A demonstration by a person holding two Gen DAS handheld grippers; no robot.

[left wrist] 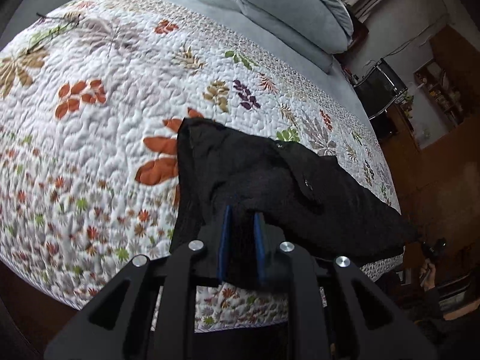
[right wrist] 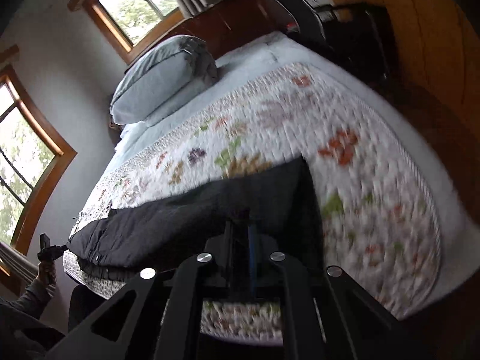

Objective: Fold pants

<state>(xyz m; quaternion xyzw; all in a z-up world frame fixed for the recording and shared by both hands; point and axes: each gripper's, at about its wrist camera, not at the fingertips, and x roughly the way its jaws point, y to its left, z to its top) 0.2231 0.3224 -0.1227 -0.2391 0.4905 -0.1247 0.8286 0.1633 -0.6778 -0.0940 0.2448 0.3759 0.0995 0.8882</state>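
Black pants (left wrist: 264, 177) hang over the near part of a floral quilt (left wrist: 105, 126) on a bed, with metal snaps showing on the cloth. My left gripper (left wrist: 242, 219) is shut on a thick fold of the pants, the black cloth bunched between its blue pads. In the right wrist view the pants (right wrist: 186, 210) stretch as a dark band across the quilt (right wrist: 300, 120) toward the left. My right gripper (right wrist: 241, 225) is shut on their edge; the cloth drapes over its fingertips. That view is blurred by motion.
Grey pillows (left wrist: 288, 9) and a grey sheet lie at the head of the bed. A dark metal stand (left wrist: 381, 96) and wooden shelving (left wrist: 441, 90) stand beside it. A person's hand (right wrist: 48, 270) holding a grip shows low left, by the windows (right wrist: 138, 0).
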